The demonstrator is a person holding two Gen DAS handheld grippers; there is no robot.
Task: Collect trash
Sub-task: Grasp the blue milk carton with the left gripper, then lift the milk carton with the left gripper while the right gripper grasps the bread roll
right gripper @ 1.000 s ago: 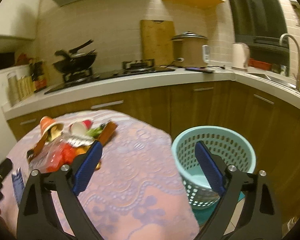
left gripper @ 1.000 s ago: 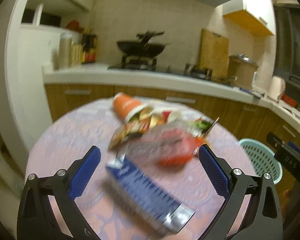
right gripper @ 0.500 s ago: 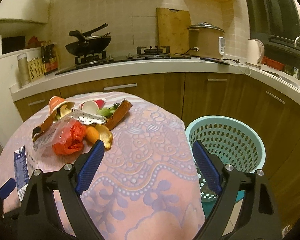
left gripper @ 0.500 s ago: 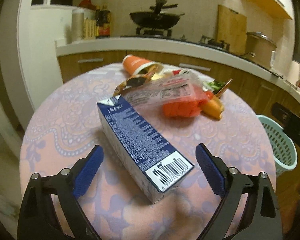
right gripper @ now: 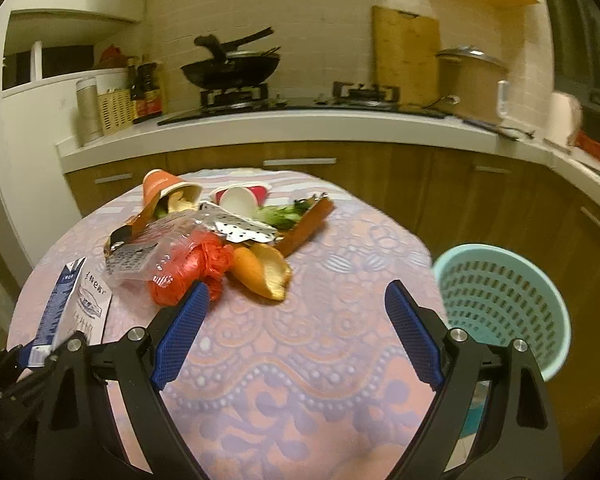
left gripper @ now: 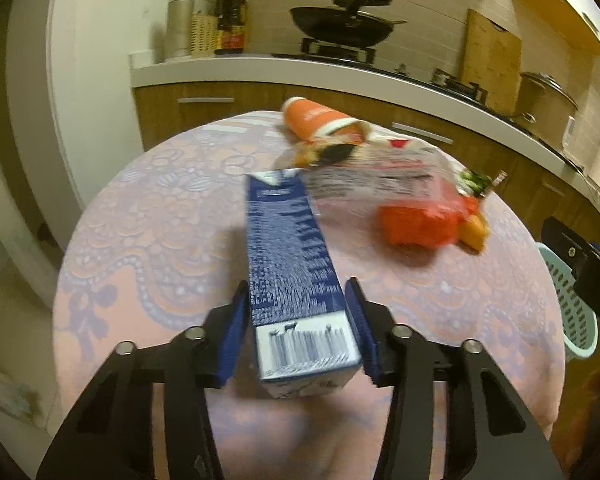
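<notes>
A blue milk carton [left gripper: 292, 256] lies on the round table [left gripper: 160, 216]. My left gripper [left gripper: 298, 328] is shut on the carton's near end, one blue pad on each side. The carton also shows in the right wrist view [right gripper: 70, 296] at the left. A trash pile sits behind it: an orange paper cup [left gripper: 316, 120], a clear wrapper [left gripper: 380, 184], a red plastic bag [left gripper: 420, 224]. In the right wrist view the pile [right gripper: 220, 240] includes a peel [right gripper: 272, 272] and a white cup [right gripper: 240, 200]. My right gripper [right gripper: 296, 328] is open and empty above the table's near side.
A turquoise perforated basket [right gripper: 504, 304] stands on the floor right of the table; its edge shows in the left wrist view [left gripper: 572, 308]. Wooden cabinets and a white counter [right gripper: 300, 128] with a wok [right gripper: 232, 68] run behind.
My left gripper has moved in and closed on the blue carton's near end. My right gripper has shifted left, toward the trash pile, and stays open.
</notes>
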